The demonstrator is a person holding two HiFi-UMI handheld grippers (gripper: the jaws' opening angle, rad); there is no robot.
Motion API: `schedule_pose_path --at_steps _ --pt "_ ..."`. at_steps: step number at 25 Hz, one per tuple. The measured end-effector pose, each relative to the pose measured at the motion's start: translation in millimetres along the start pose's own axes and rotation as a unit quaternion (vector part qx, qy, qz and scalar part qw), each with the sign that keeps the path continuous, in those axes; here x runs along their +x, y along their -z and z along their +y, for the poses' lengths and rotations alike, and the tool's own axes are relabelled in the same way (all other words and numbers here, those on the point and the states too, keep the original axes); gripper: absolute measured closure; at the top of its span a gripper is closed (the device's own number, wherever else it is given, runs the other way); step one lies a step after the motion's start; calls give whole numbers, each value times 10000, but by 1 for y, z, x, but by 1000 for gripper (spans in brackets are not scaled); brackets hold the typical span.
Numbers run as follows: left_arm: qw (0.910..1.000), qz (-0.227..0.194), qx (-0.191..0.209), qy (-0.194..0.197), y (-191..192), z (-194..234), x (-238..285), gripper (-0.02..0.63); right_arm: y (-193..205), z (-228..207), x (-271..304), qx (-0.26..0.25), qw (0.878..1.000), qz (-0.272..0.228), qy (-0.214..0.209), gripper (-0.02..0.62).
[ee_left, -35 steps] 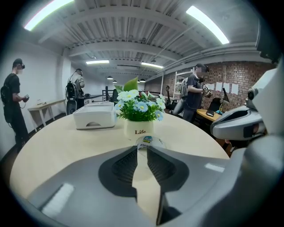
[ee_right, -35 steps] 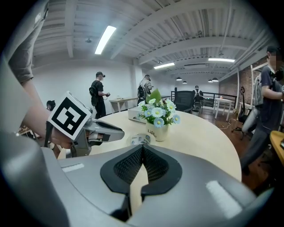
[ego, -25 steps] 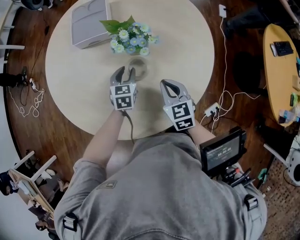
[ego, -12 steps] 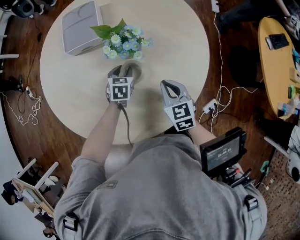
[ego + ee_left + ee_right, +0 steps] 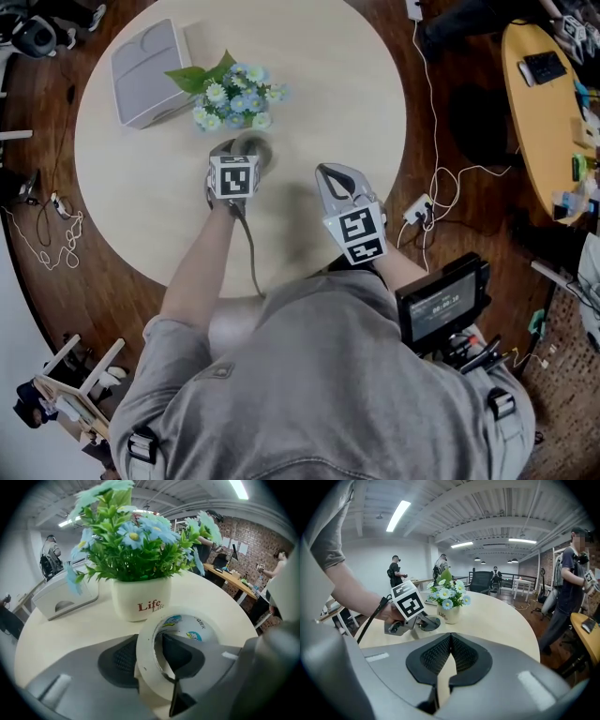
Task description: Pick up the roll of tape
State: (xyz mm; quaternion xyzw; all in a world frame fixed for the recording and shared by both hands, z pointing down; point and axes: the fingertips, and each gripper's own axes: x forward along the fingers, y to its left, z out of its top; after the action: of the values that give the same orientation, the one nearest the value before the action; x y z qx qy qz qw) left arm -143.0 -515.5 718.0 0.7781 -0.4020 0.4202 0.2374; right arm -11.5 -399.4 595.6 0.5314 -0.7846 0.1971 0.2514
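White roll of tape (image 5: 146, 670), wall pinched in left tongs (image 5: 153, 660)

An open-plan office is suggested: a desk (image 5: 233, 578) is set along a brick wall (image 5: 255, 541), strip lights (image 5: 398, 515) are hung under exposed beams, and office chairs (image 5: 480, 581) are seen beyond the round table (image 5: 501, 616).
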Motion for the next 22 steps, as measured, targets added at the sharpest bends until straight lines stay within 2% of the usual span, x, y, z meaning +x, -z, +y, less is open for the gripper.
schedule_pose_path --at_steps 3,10,22 --pt "10000 9 19 -5 2 0 3 474 0 -3 -1 19 10000 -10 43 581" --pt "9999 -96 -29 -96 6 1 -3 482 -1 -4 -6 7 9999 -89 99 581" --pt "9947 -970 80 -334 -10 -6 -49 489 -14 1 -16 -175 9993 -320 53 581"
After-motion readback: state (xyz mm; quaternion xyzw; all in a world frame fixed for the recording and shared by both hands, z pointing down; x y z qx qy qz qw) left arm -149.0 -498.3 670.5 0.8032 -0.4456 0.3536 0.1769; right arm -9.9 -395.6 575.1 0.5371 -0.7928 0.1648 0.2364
